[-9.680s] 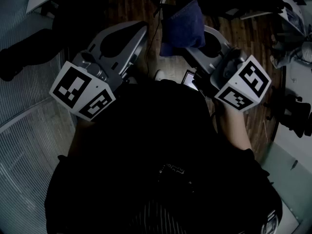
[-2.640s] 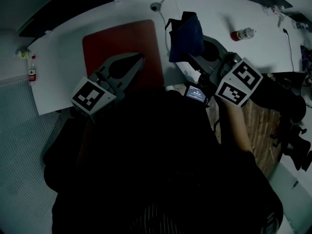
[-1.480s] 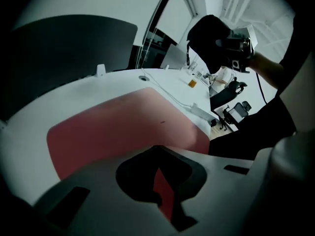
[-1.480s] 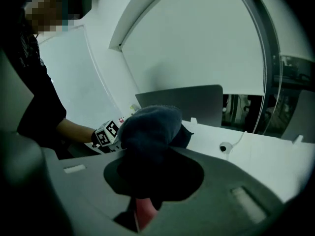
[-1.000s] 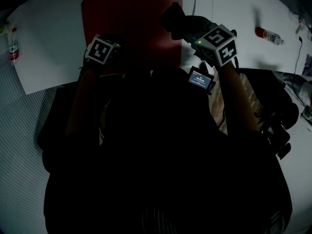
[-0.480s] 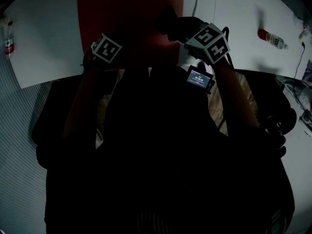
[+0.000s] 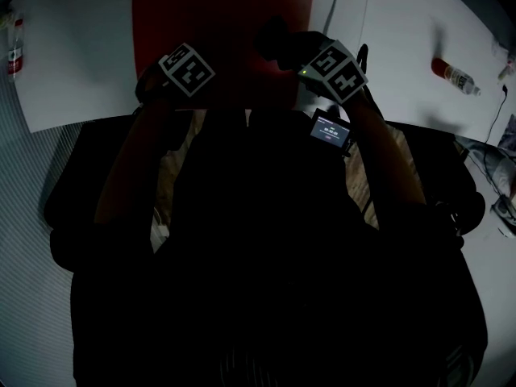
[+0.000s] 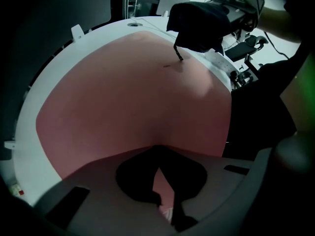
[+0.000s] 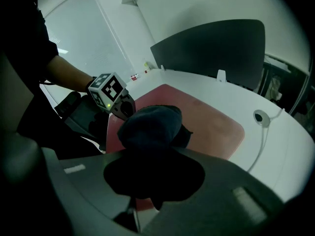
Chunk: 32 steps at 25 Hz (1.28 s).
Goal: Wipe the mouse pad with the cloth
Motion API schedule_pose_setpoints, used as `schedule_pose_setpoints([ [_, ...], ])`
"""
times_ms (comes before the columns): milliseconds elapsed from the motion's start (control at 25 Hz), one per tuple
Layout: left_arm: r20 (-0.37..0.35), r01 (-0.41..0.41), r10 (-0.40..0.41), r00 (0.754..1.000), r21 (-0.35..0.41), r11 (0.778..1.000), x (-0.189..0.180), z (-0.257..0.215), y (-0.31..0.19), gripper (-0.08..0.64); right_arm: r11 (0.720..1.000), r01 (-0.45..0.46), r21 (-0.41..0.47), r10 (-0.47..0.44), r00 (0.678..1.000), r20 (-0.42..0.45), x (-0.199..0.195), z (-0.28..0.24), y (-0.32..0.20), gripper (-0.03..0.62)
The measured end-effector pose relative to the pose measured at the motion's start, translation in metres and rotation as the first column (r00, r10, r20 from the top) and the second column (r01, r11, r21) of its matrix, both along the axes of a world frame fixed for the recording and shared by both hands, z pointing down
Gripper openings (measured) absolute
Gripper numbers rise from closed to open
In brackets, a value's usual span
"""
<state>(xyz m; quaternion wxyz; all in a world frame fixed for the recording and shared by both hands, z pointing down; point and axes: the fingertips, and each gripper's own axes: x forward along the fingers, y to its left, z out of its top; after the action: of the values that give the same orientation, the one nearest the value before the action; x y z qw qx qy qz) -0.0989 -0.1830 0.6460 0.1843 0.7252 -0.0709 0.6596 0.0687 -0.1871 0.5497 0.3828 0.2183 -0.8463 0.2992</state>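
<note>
The right gripper (image 9: 150, 150) has its fingers clamped on the dark blue cloth (image 9: 150, 124), which is bunched over the red mouse pad (image 7: 218, 14) toward the pad's 4 o'clock side. The left gripper (image 8: 158, 149), fingers seemingly drawn together with nothing between them, sits at the pad's 7 o'clock edge on the white desk (image 7: 81, 63).

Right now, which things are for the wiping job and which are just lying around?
For the job: dark cloth, clamped in the right gripper; red mouse pad; left gripper at the pad's near edge.
Just lying about: bottle on the table's right; small bottle at its left edge; white cable.
</note>
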Motion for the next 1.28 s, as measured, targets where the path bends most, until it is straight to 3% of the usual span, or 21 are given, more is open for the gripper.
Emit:
schedule_pose_setpoints([
  [200,0.004,0.0,0.0,1.0,0.04,0.999,0.001,0.001,0.0,0.008,0.999,0.029,-0.021,-0.029,1.0,-0.011,-0.001,0.013,0.005,0.069],
  [520,0.004,0.009,-0.01,1.0,0.034,0.999,-0.002,0.004,0.0,0.008,0.995,0.09,-0.05,-0.09,0.996,0.0,-0.009,0.028,0.009,0.069],
  [640,0.014,0.014,-0.015,1.0,0.046,0.999,-0.003,0.004,-0.001,0.009,0.986,0.165,0.022,-0.163,0.984,-0.073,-0.005,0.035,-0.008,0.069],
  [720,0.012,0.022,-0.022,1.0,0.039,0.999,-0.001,0.004,0.0,0.008,0.974,0.208,0.091,-0.191,0.967,-0.17,0.003,0.041,-0.033,0.069],
  [800,0.008,0.027,-0.027,1.0,0.018,0.999,0.001,0.003,0.001,0.008,0.948,0.291,0.126,-0.242,0.92,-0.307,0.012,0.056,-0.053,0.069],
  [880,0.008,0.026,-0.026,1.0,0.001,1.0,0.001,0.003,0.0,0.008,0.929,0.345,0.131,-0.275,0.884,-0.377,0.013,0.073,-0.062,0.069],
  [1000,0.024,0.022,-0.022,0.999,0.0,1.0,-0.001,0.001,0.0,0.008,0.921,0.351,0.166,-0.267,0.883,-0.387,0.006,0.077,-0.051,0.066],
  [1160,0.02,0.029,-0.029,0.999,0.002,1.0,-0.002,0.002,0.0,0.008,0.871,0.478,0.115,-0.415,0.841,-0.347,-0.016,0.082,0.015,0.064],
  [1280,0.022,0.025,-0.024,0.999,-0.011,1.0,-0.002,0.003,0.0,0.008,0.847,0.523,0.092,-0.472,0.821,-0.32,-0.027,0.084,0.046,0.064],
])
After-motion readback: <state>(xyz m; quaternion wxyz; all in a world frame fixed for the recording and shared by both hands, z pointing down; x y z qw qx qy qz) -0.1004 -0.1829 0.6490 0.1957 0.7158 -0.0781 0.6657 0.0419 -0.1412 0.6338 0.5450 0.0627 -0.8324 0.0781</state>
